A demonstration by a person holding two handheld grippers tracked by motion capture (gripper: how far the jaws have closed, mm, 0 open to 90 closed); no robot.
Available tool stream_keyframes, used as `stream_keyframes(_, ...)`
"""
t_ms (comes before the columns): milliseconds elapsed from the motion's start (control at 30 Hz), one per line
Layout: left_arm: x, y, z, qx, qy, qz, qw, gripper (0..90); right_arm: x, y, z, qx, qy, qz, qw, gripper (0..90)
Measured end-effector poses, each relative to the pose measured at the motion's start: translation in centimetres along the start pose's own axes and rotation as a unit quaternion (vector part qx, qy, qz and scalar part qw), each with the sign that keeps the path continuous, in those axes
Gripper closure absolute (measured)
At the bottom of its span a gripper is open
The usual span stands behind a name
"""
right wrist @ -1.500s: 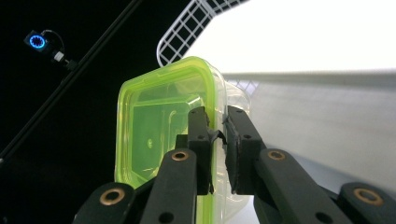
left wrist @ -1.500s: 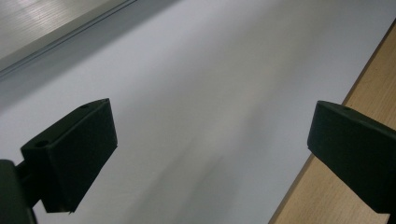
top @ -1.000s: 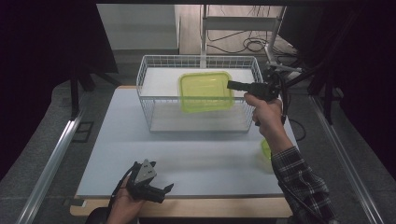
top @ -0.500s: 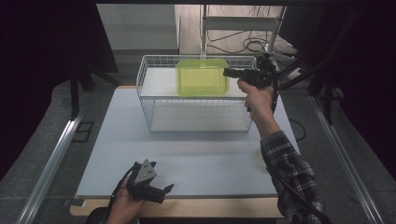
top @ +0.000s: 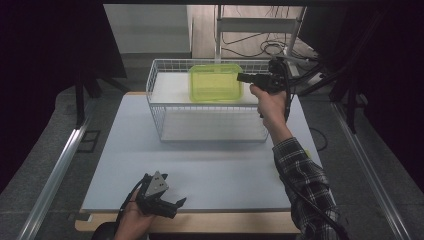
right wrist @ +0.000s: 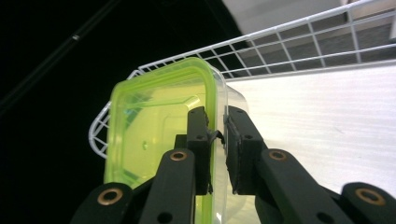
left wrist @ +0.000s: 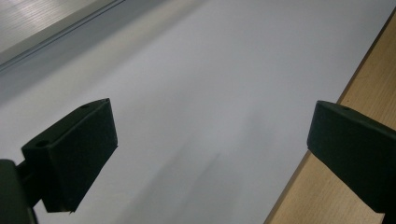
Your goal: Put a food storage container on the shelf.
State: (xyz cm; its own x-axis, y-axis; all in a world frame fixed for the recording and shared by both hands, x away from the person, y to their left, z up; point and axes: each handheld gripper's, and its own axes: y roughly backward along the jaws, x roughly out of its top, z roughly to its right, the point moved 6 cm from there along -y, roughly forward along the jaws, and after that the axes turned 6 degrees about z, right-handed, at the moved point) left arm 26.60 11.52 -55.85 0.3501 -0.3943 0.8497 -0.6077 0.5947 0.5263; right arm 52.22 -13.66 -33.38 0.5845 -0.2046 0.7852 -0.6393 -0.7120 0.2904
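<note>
1. High view: the right gripper [top: 243, 77] is up over the far side of the white wire basket [top: 155, 117], carrying a green-lidded container [top: 215, 83] by its right edge. The container hangs tilted above the basket's back half, clear of the basket floor, so it isn't down yet. Down at the near edge of the table [top: 110, 150], the left gripper [top: 172, 206] sits in the person's hand, well apart from the action.

2. Left gripper view: its two black jaws stand wide apart with nothing between them, just the pale tabletop [left wrist: 210, 93] and the wooden table edge [left wrist: 369, 79] beyond. Idle, and nothing for it to do in this step.

3. Right gripper view: here's the grip. The jaws are nearly closed and pinch the rim where the green lid [right wrist: 154, 135] meets the clear tub [right wrist: 233, 100], one pad on the lid side, one on the tub side. It's a thin bite on an edge, with the whole container cantilevered out beyond it. The basket's wire rim [right wrist: 289, 42] runs behind, the basket floor bright to the right.

4. How to land it well, as I judge it: keep the pinch firm, bring the container level, and lower it straight down inside the wires so no corner catches the rim. Let it rest flat on the basket floor before easing the jaws apart; releasing early from this edge hold could let it swing or drop on a corner.
</note>
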Motion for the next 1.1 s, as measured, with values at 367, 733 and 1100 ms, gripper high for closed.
stream_keyframes(367,-0.1,-0.1,0.1,-0.001,-0.003,-0.003,1.0000,1.8,0.2,-1.0,0.4,-0.052,0.044,-0.006,0.9977,75.7)
stream_keyframes(733,-0.1,-0.1,0.1,-0.001,-0.005,-0.006,1.0000,1.8,0.0,-1.8,1.1,-0.073,0.051,-0.008,0.9960,70.0)
stream_keyframes(1100,-0.1,-0.1,0.2,-0.003,-0.004,-0.006,1.0000,1.8,-0.1,-2.5,1.4,-0.094,0.080,-0.019,0.9921,61.1)
